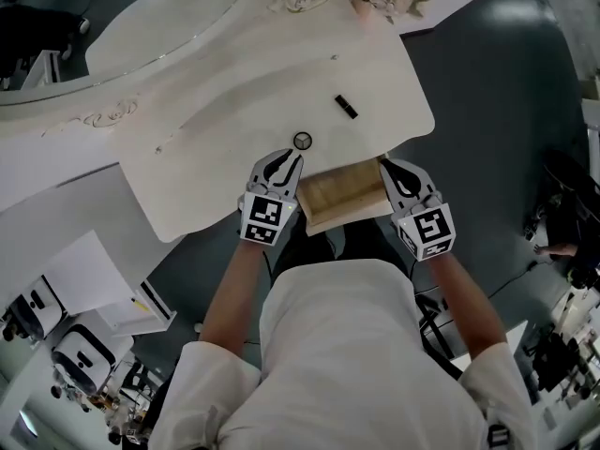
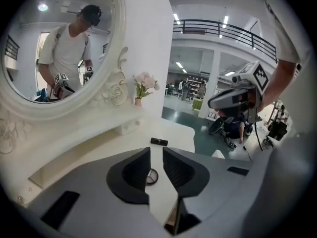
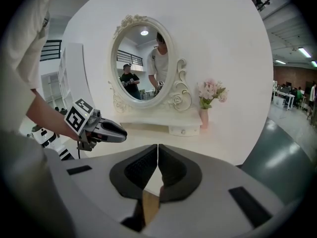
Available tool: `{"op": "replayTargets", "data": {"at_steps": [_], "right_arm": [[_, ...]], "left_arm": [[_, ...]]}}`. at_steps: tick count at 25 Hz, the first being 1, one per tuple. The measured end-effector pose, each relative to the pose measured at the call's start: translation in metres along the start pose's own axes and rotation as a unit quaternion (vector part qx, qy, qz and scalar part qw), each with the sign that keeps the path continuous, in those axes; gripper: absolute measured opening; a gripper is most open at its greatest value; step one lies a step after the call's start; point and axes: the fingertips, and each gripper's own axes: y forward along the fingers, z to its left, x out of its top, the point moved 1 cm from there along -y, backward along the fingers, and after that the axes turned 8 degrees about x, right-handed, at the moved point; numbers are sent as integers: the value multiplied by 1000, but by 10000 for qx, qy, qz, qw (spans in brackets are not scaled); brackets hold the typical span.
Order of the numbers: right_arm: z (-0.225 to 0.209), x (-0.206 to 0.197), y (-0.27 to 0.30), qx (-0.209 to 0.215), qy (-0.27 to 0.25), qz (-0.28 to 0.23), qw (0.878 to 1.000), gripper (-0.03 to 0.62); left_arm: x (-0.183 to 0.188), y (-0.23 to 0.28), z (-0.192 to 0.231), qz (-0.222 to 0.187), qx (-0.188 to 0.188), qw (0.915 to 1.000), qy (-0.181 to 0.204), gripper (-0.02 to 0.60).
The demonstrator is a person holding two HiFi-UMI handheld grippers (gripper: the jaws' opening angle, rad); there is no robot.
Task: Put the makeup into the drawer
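Hovering just short of the round compact (image 1: 302,141), the left tool (image 1: 292,160) had its jaws slightly parted and gripped nothing. The compact lay flat on the tabletop (image 1: 234,111), near the open drawer (image 1: 342,195). The black lipstick tube (image 1: 346,106) lay farther back. The right tool (image 1: 387,167) was clenched and empty by the drawer's right edge.

Judged both items light, rigid and smooth-cased. The compact sat low and might skid, so pinch it across the rim; its lid is possibly fragile. The tube might roll, so take it across the middle.
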Motion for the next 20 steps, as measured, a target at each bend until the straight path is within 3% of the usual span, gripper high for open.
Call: {"op": "replayTargets", "data": {"at_steps": [10, 14, 20], "right_arm": [[0, -39, 5, -214, 458, 117, 9987, 28], [-2, -47, 10, -252, 591, 95, 9979, 28], [-2, -57, 19, -254, 742, 121, 9968, 28]], "left_arm": [[-55, 59, -4, 1070, -353, 9914, 670, 186], [-65, 77, -4, 1325, -326, 9880, 722, 199], [-87, 97, -4, 1799, -376, 9800, 768, 269]]}}
